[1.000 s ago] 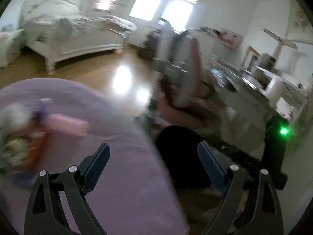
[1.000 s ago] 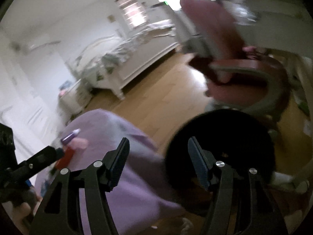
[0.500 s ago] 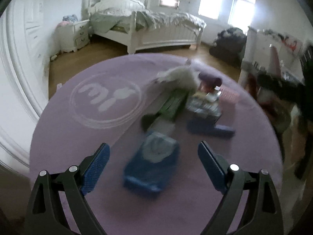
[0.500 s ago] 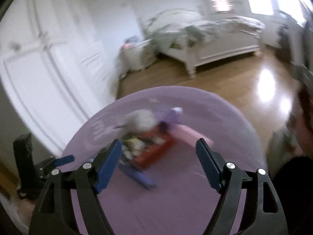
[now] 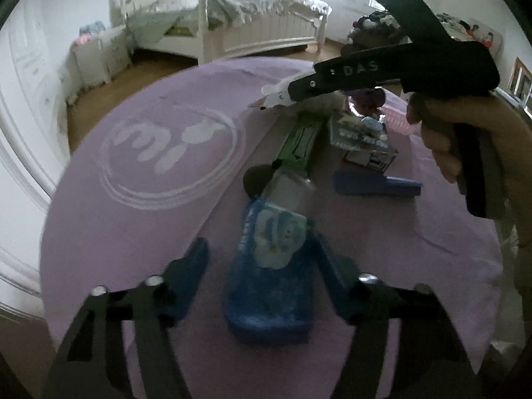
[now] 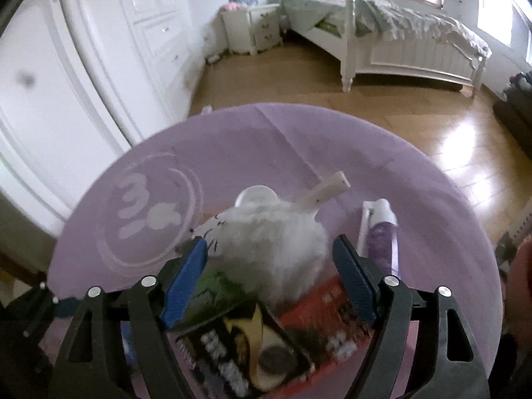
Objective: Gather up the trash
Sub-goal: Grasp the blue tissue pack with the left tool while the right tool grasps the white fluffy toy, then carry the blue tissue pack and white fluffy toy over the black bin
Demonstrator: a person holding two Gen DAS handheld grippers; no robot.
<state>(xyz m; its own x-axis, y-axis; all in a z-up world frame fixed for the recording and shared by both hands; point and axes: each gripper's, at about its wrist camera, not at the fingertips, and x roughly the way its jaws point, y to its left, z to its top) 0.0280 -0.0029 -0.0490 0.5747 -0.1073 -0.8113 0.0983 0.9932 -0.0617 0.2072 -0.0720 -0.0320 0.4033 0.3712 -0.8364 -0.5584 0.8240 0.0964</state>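
A round purple table (image 5: pixel 139 219) holds a heap of trash. My left gripper (image 5: pixel 262 262) is open, its fingers on either side of a blue packet (image 5: pixel 271 286) that lies flat. Beyond it lie a clear wrapper (image 5: pixel 287 189), a green packet (image 5: pixel 301 139), a printed snack box (image 5: pixel 364 143) and a blue strip (image 5: pixel 375 184). My right gripper (image 6: pixel 271 272) is open around a white fluffy wad (image 6: pixel 269 242), above a red and black snack box (image 6: pixel 266 342). A purple tube (image 6: pixel 379 236) lies to its right. The right tool (image 5: pixel 399 66) shows in the left wrist view.
The table carries a white round logo (image 5: pixel 169 156), also seen in the right wrist view (image 6: pixel 149 216). A white bed (image 6: pixel 392 33), a nightstand (image 6: pixel 252 26) and white wardrobe doors (image 6: pixel 83 50) stand beyond on wooden floor (image 6: pixel 299 79).
Both grippers swung from the room toward the table and came down over the trash. The left jaws have narrowed around the blue packet. The right now straddles the white wad.
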